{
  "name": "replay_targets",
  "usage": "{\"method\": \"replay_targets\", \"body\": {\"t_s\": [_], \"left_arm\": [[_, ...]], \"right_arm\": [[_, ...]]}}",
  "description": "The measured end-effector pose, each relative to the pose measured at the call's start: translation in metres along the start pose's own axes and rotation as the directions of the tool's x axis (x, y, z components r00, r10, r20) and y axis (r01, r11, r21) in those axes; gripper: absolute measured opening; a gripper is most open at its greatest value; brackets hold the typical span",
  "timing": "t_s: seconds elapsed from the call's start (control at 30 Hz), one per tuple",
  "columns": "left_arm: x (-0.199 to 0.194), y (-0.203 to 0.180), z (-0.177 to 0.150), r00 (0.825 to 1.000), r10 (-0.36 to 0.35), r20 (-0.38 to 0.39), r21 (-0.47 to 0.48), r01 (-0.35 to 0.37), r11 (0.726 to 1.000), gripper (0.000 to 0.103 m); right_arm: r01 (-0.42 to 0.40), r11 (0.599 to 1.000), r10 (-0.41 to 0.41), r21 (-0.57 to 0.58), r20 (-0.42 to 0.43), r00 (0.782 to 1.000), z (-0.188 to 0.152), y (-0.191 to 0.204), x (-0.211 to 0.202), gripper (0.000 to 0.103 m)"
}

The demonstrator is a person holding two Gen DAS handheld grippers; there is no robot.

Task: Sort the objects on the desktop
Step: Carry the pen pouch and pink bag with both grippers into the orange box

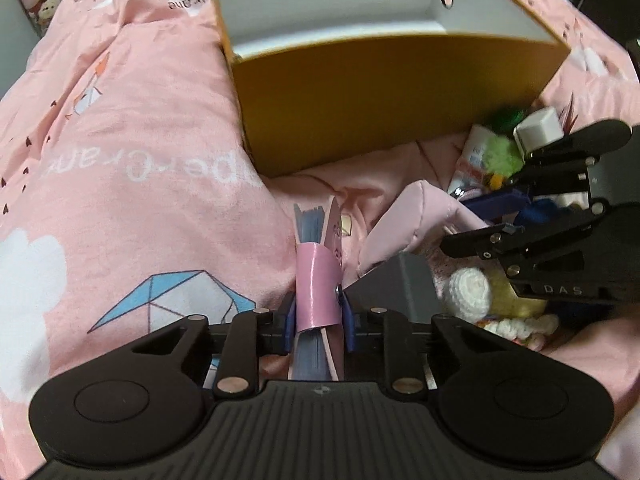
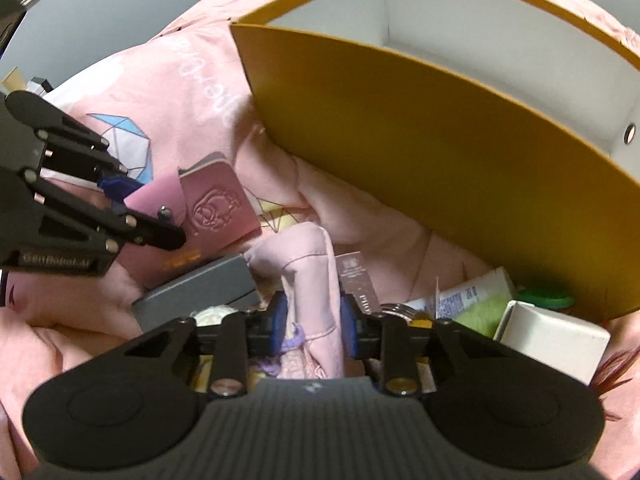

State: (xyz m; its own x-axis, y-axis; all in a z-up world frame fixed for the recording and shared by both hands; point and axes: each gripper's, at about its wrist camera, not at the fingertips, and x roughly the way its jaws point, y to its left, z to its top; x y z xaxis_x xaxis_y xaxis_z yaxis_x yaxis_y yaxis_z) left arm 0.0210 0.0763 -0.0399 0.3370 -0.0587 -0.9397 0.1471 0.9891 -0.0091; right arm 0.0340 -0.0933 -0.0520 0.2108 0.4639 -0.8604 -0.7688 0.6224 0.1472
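Observation:
My left gripper (image 1: 319,322) is shut on a small pink notebook (image 1: 318,280) with a strap and snap, held edge-on above the pink bedding. The notebook's embossed cover also shows in the right wrist view (image 2: 216,210), with the left gripper (image 2: 100,200) at its left. My right gripper (image 2: 314,326) is shut on a soft pink pouch (image 2: 310,272), which also shows in the left wrist view (image 1: 412,216). The right gripper (image 1: 532,220) appears at the right there. An orange box (image 1: 384,108) with a white inside stands just beyond; it also shows in the right wrist view (image 2: 440,168).
A grey flat box (image 2: 200,288) lies under the notebook. A white box (image 2: 552,340), a tube (image 2: 460,296), a green lid (image 2: 544,298), green fluff (image 1: 500,152) and a crocheted toy (image 1: 472,292) are piled at the right beside the orange box. Pink printed bedding (image 1: 120,160) lies underneath.

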Motion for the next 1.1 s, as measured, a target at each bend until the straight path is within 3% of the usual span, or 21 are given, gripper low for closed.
{"method": "replay_targets", "body": {"t_s": [0.2,0.37,0.53,0.7,0.77,0.9,1.0,1.1], "left_arm": [[-0.032,0.004,0.001,0.995,-0.027,0.098,-0.036,0.031,0.999,0.025],[-0.062,0.002,0.007,0.976,-0.033,0.217,-0.054,0.046,0.997,0.025],[-0.096,0.002,0.016,0.939,-0.018,0.342,-0.064,0.042,0.997,0.025],[-0.115,0.006,0.040,0.894,0.005,0.448,-0.099,0.044,0.994,0.025],[-0.118,0.010,0.055,0.871,0.017,0.491,-0.123,0.050,0.991,0.024],[-0.111,0.014,0.084,0.847,0.040,0.530,-0.162,0.055,0.985,0.024],[-0.093,0.016,0.107,0.862,0.040,0.505,-0.172,0.055,0.983,0.024],[-0.071,0.014,0.119,0.882,0.044,0.470,-0.168,0.041,0.985,0.024]], "right_arm": [[0.005,1.000,-0.007,0.018,0.110,0.994,0.006,-0.005,-0.039,0.026],[0.024,0.998,-0.035,0.051,0.214,0.976,0.014,-0.012,-0.075,0.025],[-0.015,0.994,-0.019,0.104,0.316,0.949,0.023,-0.020,-0.114,0.025],[-0.008,0.987,-0.065,0.163,0.439,0.896,0.040,-0.027,-0.148,0.025],[-0.024,0.976,-0.085,0.219,0.477,0.875,0.051,-0.035,-0.155,0.025],[-0.065,0.936,-0.132,0.347,0.514,0.847,0.070,-0.058,-0.152,0.025],[-0.065,0.913,-0.161,0.403,0.502,0.850,0.080,-0.072,-0.141,0.025],[-0.031,0.897,-0.187,0.441,0.442,0.878,0.095,-0.082,-0.116,0.025]]}}
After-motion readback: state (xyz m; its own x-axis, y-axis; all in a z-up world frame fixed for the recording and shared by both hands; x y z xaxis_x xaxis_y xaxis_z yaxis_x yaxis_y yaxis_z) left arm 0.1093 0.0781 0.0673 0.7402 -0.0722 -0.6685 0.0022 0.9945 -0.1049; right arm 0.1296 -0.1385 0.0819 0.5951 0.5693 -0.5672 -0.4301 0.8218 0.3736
